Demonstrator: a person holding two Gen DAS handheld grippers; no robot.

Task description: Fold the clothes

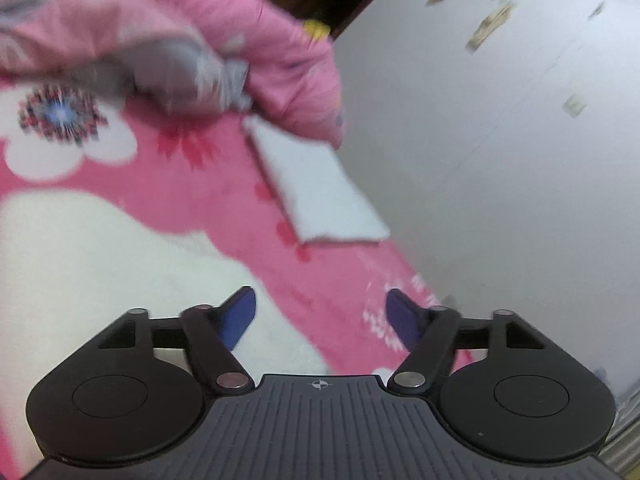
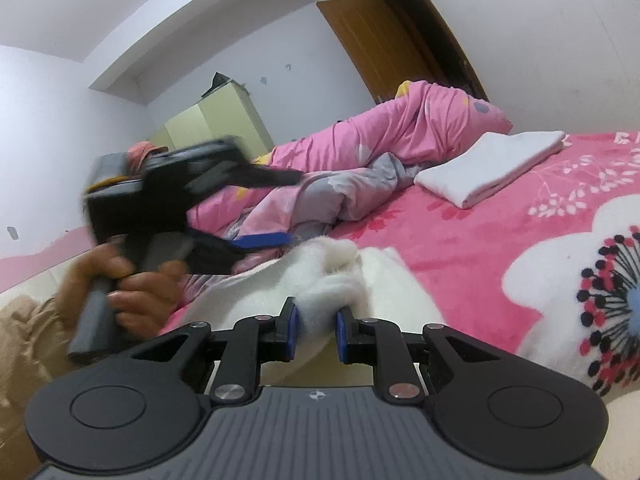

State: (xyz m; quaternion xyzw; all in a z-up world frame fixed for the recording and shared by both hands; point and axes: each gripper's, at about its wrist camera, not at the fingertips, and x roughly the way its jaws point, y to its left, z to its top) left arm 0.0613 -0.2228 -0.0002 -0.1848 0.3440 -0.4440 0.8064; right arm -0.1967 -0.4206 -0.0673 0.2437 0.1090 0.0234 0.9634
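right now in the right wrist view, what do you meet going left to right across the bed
left tool in the hand → fluffy white garment pinched by the right tool → folded white cloth → big flower print

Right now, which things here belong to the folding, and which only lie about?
Job: fluffy white garment, pinched by right gripper; left gripper, open and empty; folded white cloth.
Lying about: pink quilt; flowered blanket; cupboard; door.
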